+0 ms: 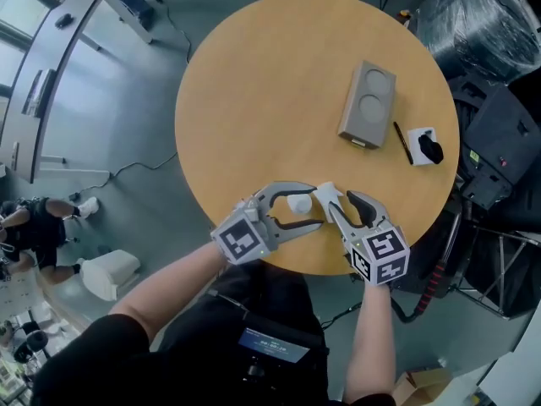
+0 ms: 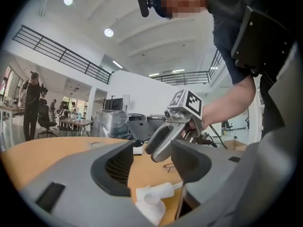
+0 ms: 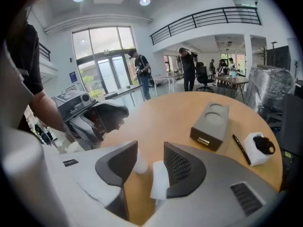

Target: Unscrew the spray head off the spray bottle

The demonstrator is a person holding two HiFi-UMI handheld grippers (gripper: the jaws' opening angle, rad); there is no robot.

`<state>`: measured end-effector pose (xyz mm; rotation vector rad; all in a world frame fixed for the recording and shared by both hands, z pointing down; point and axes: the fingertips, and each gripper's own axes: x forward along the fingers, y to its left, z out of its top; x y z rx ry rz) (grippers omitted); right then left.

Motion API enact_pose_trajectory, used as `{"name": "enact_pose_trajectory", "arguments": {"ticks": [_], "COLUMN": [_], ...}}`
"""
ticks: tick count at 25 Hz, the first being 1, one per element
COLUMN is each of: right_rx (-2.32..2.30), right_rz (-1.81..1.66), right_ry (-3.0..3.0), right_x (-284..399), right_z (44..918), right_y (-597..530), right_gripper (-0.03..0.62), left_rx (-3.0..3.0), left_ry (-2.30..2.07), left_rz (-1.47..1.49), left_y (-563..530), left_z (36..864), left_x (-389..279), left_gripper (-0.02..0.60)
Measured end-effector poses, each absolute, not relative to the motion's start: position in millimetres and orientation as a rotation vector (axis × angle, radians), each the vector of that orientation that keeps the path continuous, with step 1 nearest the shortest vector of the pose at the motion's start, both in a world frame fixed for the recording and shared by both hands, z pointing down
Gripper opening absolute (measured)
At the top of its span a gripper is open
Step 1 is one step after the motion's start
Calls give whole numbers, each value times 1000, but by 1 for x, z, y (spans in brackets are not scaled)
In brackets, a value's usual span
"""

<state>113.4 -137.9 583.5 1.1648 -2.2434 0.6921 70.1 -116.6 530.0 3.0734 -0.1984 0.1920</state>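
Nearby, spray bottle (image 1: 300, 203) by table (image 1: 254, 100) edge, open wood beyond.

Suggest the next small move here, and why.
Probably close the left gripper on the white plastic spray bottle: its fingers stand apart around it, while the right gripper's fingers flank the white spray head, so the bottle looks unbraced for twisting.

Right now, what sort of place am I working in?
Probably an open-plan office or lab hall: a round light-wood table serves as the workspace, with a black-railed upper gallery, tall glass entrance doors and desks with office chairs around it.
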Motion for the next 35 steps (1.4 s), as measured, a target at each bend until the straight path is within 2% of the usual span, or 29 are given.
{"name": "enact_pose_trajectory", "arguments": {"ticks": [5,12,18,22,35], "right_rx": [1185,1130,1125,1173,1255], "right_rz": [644,314,168,156,111], "right_ry": [-2466,-2808,-2904,-2922,-2949], "right_x": [92,55,43,43,43], "right_z": [490,352,295,282,257], "right_y": [-119,-83,-50,-38,-24], "right_gripper": [3,0,0,-2,-2], "left_rx": [3047,3002,2992,3010,3026], "left_ry": [-197,-171,-182,-270,-229], "left_rz": [164,134,114,171,87], "left_y": [-101,-74,-57,-53,-35], "left_z": [459,372,326,314,285], "left_x": [55,32,14,2,-5], "left_gripper": [224,137,28,27,28]}}
